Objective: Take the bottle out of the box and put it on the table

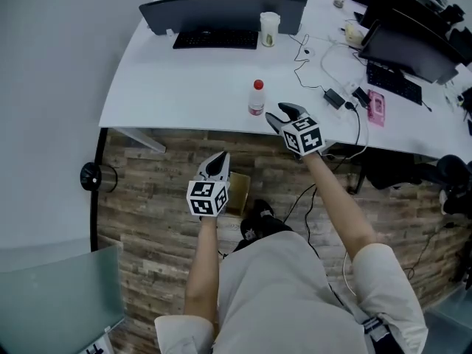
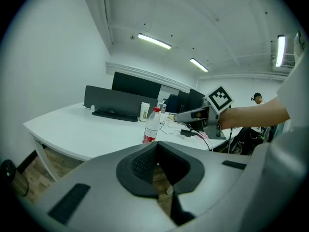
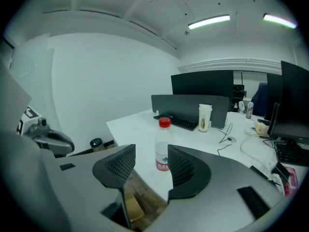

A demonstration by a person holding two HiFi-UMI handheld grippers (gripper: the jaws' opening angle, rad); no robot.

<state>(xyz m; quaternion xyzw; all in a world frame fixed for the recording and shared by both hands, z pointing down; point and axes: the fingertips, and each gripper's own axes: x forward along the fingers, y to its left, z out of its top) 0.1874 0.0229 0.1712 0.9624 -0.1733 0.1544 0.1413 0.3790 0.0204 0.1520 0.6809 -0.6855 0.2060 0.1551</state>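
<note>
So the bottle (image 1: 256,99) is out on the white table (image 1: 184,87), standing upright close to the front edge: clear plastic, red cap, red label band. The right gripper (image 1: 280,115) sits just beside it at the table's edge. Its jaws are spread wide apart and gripping nothing. In the right gripper view the bottle lines up in the gap between the two ribbed pads, but it's a bit further out and neither pad touches it. The left gripper (image 1: 220,159) is lower and nearer the person, out over the wood-look floor (image 1: 147,198) in front of the table. Its jaws are pressed together with nothing between them, and its own view shows the tips meeting. The cardboard box (image 1: 238,198) is down on the floor just beside the left gripper's marker cube, mostly hidden, so I can't tell what's inside. A black shoe (image 1: 258,223) is right next to the box. Further back on the table there's a black keyboard (image 1: 215,39) in front of a dark monitor (image 1: 221,9). A pale cup with a lid (image 1: 269,29) stands next to the keyboard, and a tangle of black cables (image 1: 335,94) leads over to a pink thing (image 1: 376,108) on the right.
</note>
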